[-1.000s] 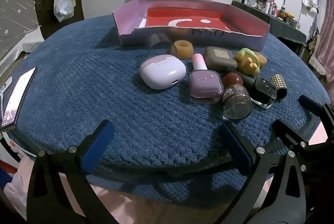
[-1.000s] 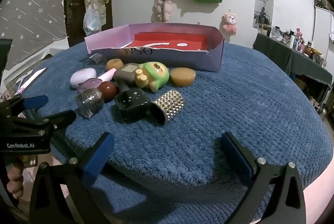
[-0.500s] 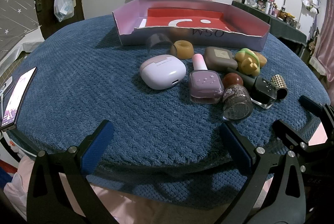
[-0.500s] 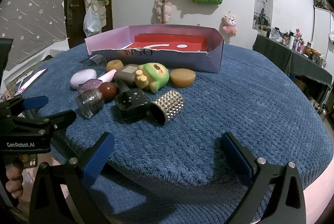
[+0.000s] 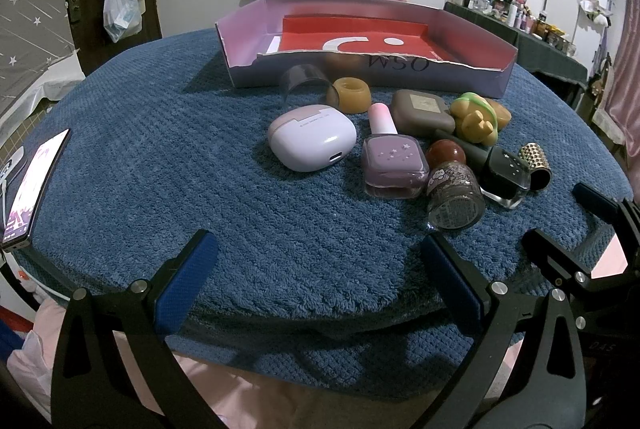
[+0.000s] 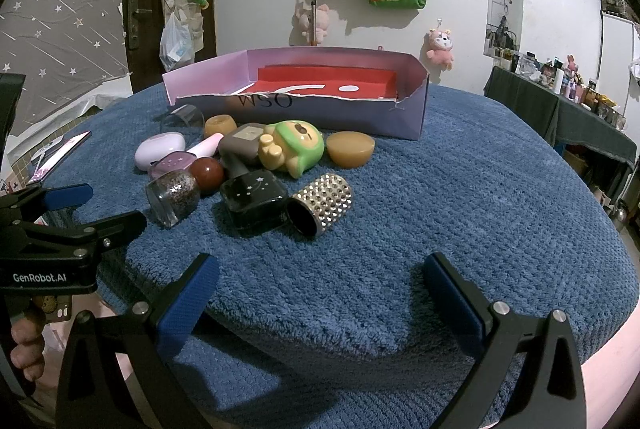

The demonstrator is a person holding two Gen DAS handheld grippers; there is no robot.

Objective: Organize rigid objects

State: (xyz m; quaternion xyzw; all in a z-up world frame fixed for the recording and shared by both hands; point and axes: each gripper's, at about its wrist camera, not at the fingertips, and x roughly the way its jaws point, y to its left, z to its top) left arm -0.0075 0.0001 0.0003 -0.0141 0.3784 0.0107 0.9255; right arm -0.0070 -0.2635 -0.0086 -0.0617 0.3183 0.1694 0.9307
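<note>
A cluster of small objects lies on the blue cloth in front of a shallow pink box with a red lining. Among them are a lilac earbud case, a purple polish bottle, a glitter bottle, a black polish bottle, a studded silver cap, a green toy figure, a brown compact and an amber cup. My left gripper and right gripper both stand open at the near edge, holding nothing.
A phone lies at the cloth's left edge. The round table drops off close behind both grippers. A hand holds the left gripper's handle. Bare cloth stretches right of the cluster.
Both grippers stay open and almost still. The right wrist view has crept slightly nearer to the cluster. No object has moved.
</note>
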